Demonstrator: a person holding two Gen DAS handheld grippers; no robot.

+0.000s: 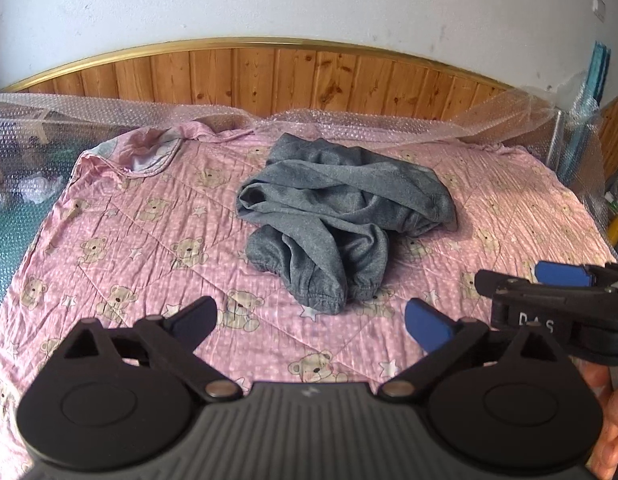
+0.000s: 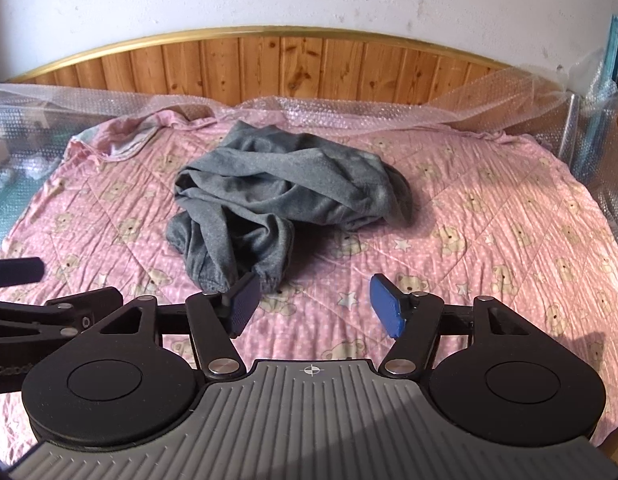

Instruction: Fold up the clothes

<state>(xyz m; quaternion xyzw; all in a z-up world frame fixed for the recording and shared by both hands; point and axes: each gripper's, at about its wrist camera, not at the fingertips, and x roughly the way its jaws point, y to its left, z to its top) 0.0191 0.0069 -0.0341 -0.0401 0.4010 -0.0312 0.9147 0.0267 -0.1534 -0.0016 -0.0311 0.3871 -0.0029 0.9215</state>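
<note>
Grey sweatpants (image 1: 333, 208) lie crumpled in a heap on the pink bear-print quilt (image 1: 121, 240), cuffs toward me, waist toward the headboard. My left gripper (image 1: 313, 322) hovers open just short of the cuffs, nothing between its fingers. In the right wrist view the same sweatpants (image 2: 269, 196) sit left of centre on the quilt (image 2: 489, 240). My right gripper (image 2: 315, 304) is open and empty, its left pad close to a leg cuff (image 2: 269, 280). The right gripper also shows at the right edge of the left wrist view.
A wooden headboard (image 1: 293, 76) with a brass rim runs behind the bed. Bubble wrap (image 1: 349, 124) lines the far and side edges of the bed. A folded-back quilt corner (image 1: 149, 152) lies at the far left. A hand (image 1: 613, 420) holds the right tool.
</note>
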